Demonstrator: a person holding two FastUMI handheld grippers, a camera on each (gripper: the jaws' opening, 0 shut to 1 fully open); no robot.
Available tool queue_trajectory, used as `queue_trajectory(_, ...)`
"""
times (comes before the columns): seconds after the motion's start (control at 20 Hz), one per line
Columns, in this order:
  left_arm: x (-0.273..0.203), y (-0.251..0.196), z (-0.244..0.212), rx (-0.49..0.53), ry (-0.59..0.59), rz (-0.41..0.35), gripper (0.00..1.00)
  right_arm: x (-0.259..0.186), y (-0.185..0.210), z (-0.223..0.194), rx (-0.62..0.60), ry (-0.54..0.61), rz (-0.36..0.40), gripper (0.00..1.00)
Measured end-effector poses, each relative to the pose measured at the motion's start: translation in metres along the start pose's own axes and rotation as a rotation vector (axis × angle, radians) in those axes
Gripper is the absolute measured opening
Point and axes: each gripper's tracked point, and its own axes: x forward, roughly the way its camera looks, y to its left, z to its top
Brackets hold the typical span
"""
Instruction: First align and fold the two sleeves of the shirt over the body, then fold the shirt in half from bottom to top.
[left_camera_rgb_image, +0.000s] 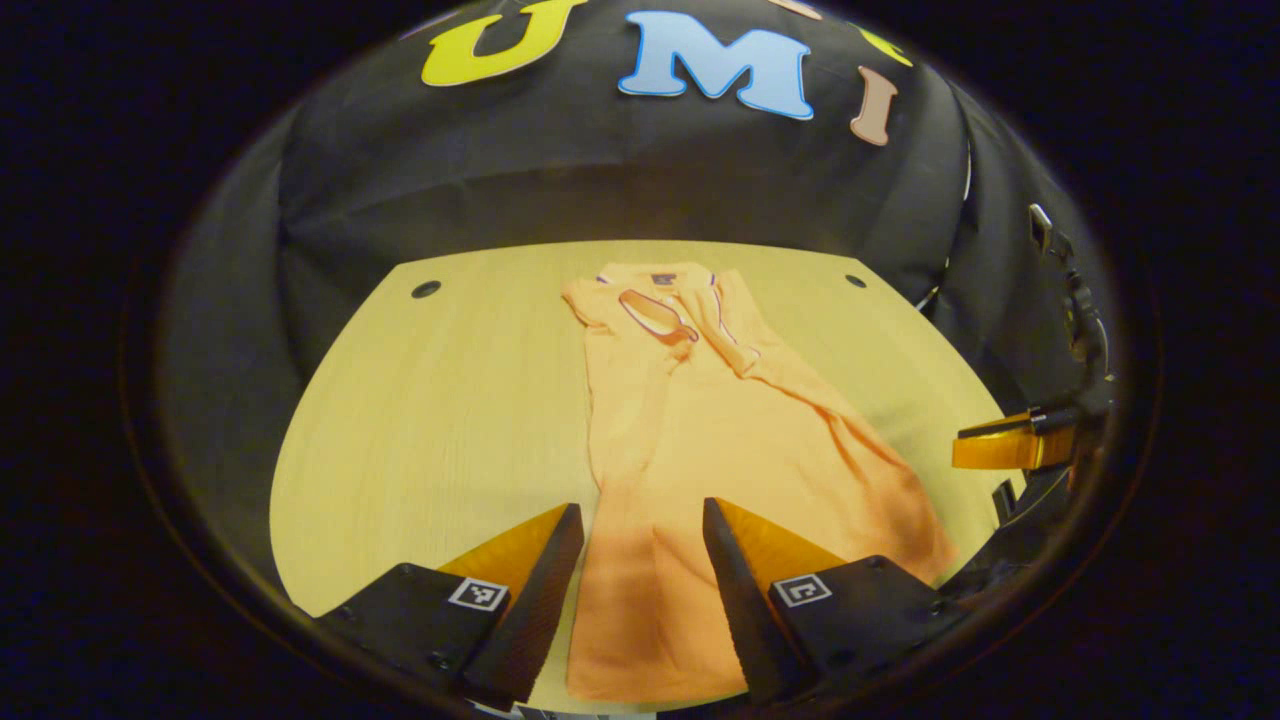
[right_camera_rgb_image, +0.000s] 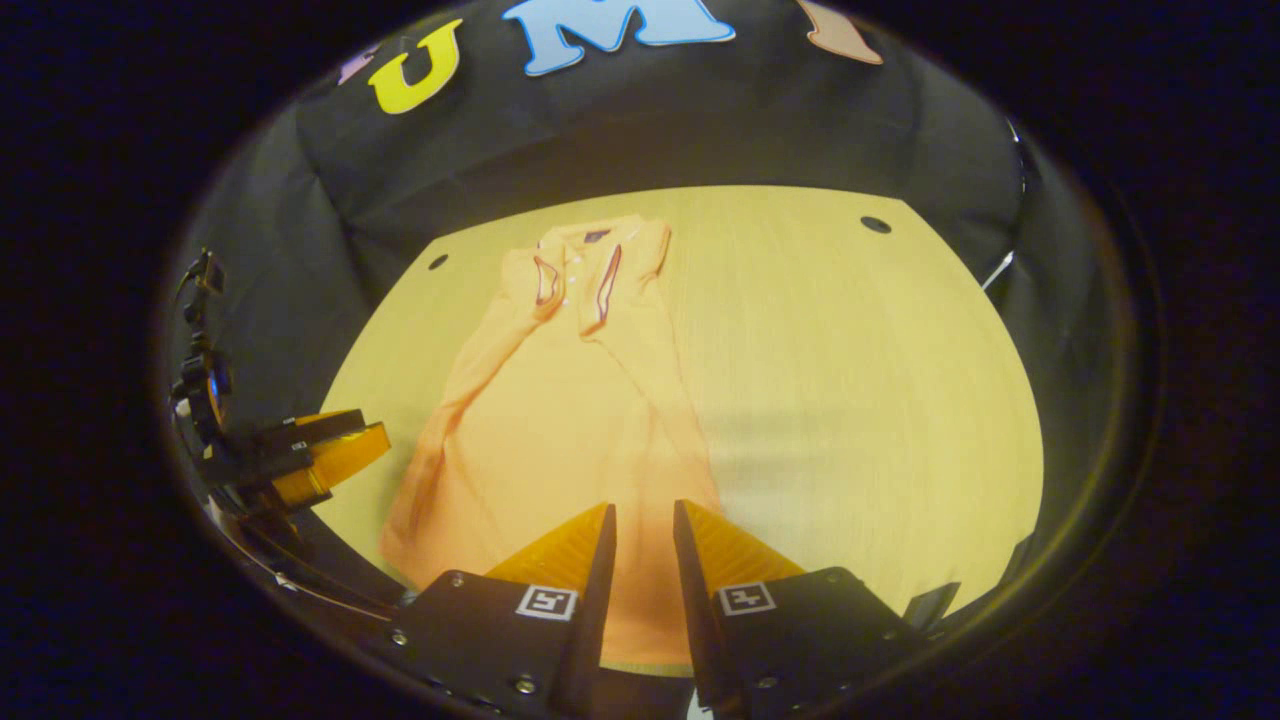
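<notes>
- Orange cotton-like cloth is making up the shirt (left_camera_rgb_image: 700, 420), which is lying flat on the pale wooden table (left_camera_rgb_image: 430, 420), collar toward the far edge and hem toward the near edge.
- Both sleeves are already lying folded over the body, so the bottom-to-top fold is what seems to be left.
- Left gripper (left_camera_rgb_image: 642, 560) is hovering with its fingers spread apart, the hem showing between them; nothing is being pinched.
- Right gripper (right_camera_rgb_image: 644, 560) is hanging over the hem's other corner, fingers narrowly parted and empty.
- Being light, limp and likely to sag or wrinkle, the shirt is best taken at its two bottom corners, lifted evenly.
</notes>
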Motion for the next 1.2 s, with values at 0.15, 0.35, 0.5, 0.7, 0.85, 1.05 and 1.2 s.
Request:
queue_trajectory(0.15, -0.006, -0.001, -0.029, 0.006, 0.065, -0.011, 0.83, 0.007, 0.007, -0.031, 0.003, 0.100, 0.043, 0.66)
queue_trajectory(0.35, -0.012, -0.004, -0.065, 0.020, 0.154, -0.018, 0.92, 0.019, 0.001, -0.063, -0.009, 0.192, 0.012, 0.98)
queue_trajectory(0.5, -0.013, -0.001, -0.090, 0.027, 0.227, -0.001, 0.93, 0.018, -0.003, -0.076, -0.002, 0.240, -0.022, 0.98)
queue_trajectory(0.7, -0.013, 0.010, -0.127, 0.036, 0.325, 0.046, 0.93, 0.021, -0.010, -0.096, -0.031, 0.301, -0.079, 0.98)
queue_trajectory(0.85, -0.018, 0.017, -0.147, 0.064, 0.384, 0.073, 0.94, 0.026, -0.012, -0.109, -0.042, 0.348, -0.095, 0.98)
queue_trajectory(1.05, -0.017, 0.024, -0.158, 0.071, 0.447, 0.096, 0.94, 0.030, -0.018, -0.118, -0.052, 0.382, -0.136, 0.98)
queue_trajectory(1.2, -0.013, 0.024, -0.161, 0.062, 0.479, 0.090, 0.94, 0.034, -0.019, -0.120, -0.083, 0.403, -0.170, 0.98)
